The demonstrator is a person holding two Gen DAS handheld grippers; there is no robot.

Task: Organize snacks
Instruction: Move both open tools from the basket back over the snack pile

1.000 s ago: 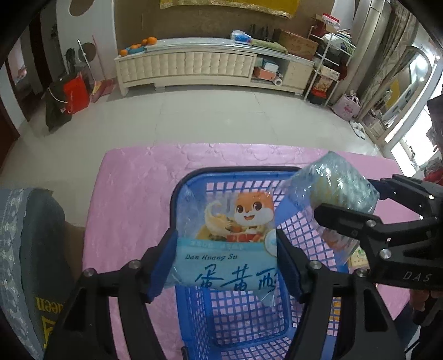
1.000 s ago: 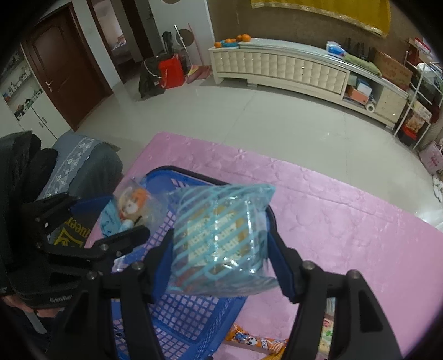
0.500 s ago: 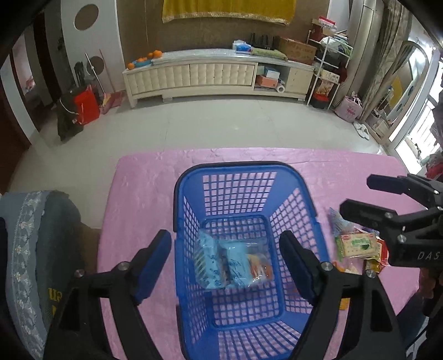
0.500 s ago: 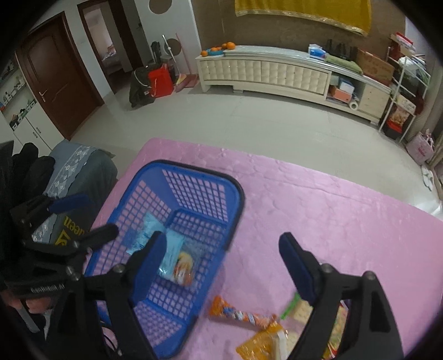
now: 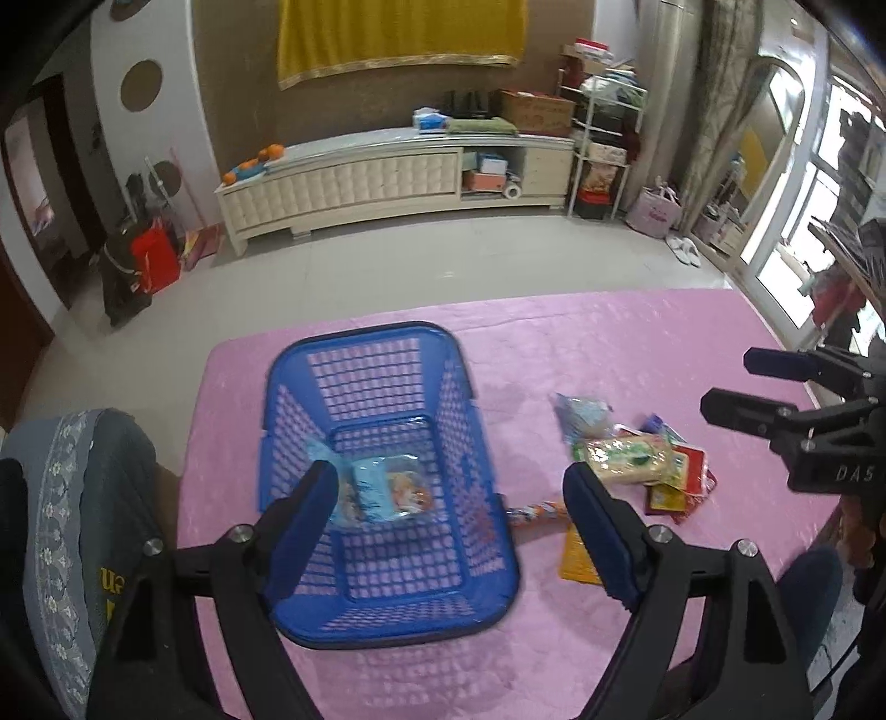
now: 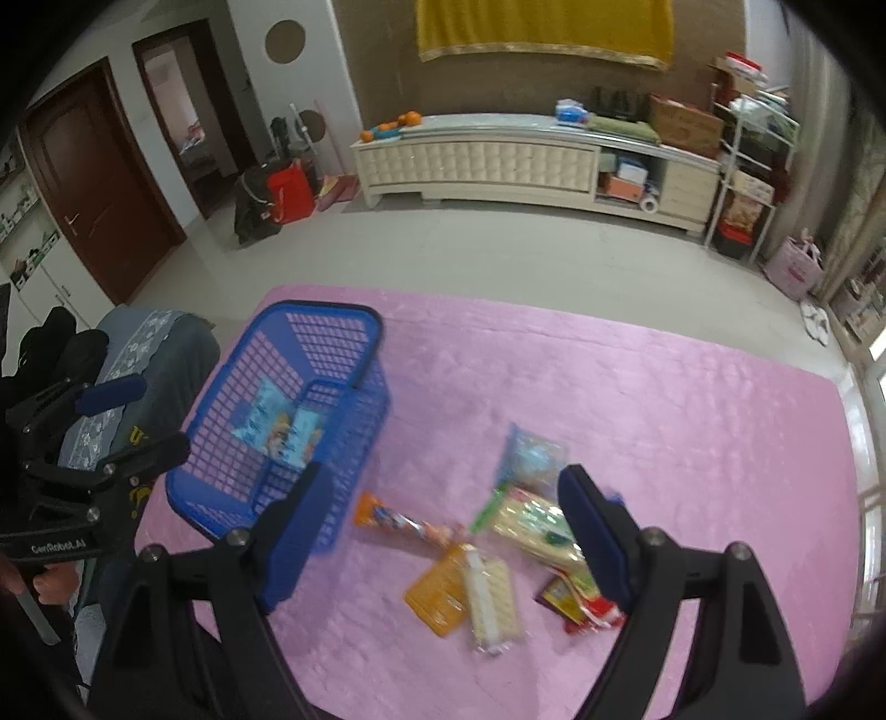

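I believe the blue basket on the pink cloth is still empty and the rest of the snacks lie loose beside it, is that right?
Not quite: the blue basket is not empty. The left wrist view shows light-blue snack packets lying on its floor. The rest holds: it stands on the pink cloth, and the other snacks lie loose beside it.

Blue lattice basket (image 5: 470,443) on pink embossed tabletop (image 5: 637,343). Light-blue packets (image 5: 387,490) with orange cartoon print inside. Loose snacks (image 6: 498,554): orange, yellow, pale cream-green, red wrappers. Yellow cloth (image 5: 398,33) on brown wall.
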